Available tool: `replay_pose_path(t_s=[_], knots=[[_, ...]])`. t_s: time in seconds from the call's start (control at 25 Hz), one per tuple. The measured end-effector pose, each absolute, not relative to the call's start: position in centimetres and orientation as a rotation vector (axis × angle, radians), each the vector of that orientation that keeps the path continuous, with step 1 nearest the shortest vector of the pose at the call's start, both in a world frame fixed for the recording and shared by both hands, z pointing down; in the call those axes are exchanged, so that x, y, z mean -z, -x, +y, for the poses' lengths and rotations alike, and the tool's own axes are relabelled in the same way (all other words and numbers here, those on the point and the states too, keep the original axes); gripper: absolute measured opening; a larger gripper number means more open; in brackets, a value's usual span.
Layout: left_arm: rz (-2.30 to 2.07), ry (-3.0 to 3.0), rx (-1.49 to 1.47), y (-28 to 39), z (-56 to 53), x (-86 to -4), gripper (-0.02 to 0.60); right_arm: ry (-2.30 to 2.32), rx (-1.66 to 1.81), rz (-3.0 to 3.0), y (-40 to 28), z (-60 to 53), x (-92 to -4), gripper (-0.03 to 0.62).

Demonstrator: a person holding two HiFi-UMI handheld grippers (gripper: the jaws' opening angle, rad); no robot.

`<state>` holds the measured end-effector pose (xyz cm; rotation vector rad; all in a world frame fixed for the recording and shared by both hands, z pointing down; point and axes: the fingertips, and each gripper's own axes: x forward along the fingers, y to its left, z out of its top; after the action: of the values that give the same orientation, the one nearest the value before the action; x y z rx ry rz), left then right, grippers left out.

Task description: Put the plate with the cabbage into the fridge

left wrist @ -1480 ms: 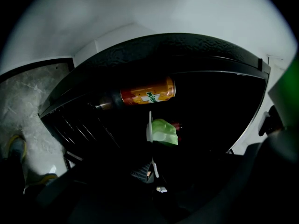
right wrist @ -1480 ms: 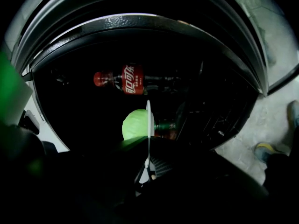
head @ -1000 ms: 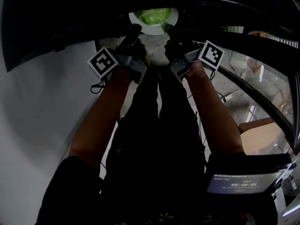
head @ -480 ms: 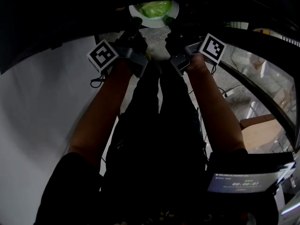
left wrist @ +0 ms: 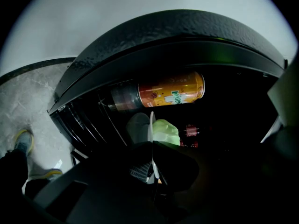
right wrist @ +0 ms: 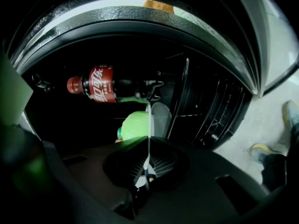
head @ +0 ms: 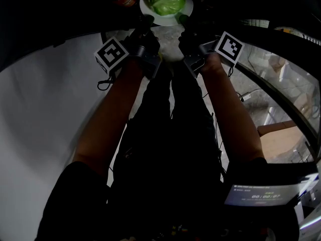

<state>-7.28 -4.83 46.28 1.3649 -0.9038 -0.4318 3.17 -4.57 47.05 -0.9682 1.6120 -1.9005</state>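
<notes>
A white plate (head: 179, 17) carrying a green cabbage (head: 167, 1) is held out in front of me at the dark mouth of the fridge. My left gripper (head: 146, 21) is shut on the plate's left rim and my right gripper (head: 182, 20) is shut on its right rim. In the left gripper view the plate (left wrist: 150, 125) shows edge-on with the cabbage (left wrist: 165, 131) to its right, the left gripper (left wrist: 153, 160) clamped on the rim. The right gripper view has the plate (right wrist: 149, 120) edge-on too, cabbage (right wrist: 134, 125) on its left, the right gripper (right wrist: 146, 167) pinching the rim.
Inside the fridge lie an orange drink bottle (left wrist: 161, 94) and a red cola bottle (right wrist: 100, 89). Wire shelf racks (right wrist: 219, 111) line the dark interior. The fridge's curved black frame (left wrist: 177, 36) arches above. My shoe (left wrist: 21, 141) stands on the speckled floor. A red item (head: 127, 0) sits left of the plate.
Both grippers have carried the plate forward and slightly up, farther into the dark fridge opening. The grip on both rims is unchanged.
</notes>
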Motion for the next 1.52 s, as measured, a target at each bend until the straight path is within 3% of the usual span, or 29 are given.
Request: replay_pose_path(t_s=[1.52], knots=[[-1.103,-1.363,0.06,7.02,-4.13,-46.67,0.017,1.469,1.79,1.995,-3.51,-4.87,-46.87,0.037]])
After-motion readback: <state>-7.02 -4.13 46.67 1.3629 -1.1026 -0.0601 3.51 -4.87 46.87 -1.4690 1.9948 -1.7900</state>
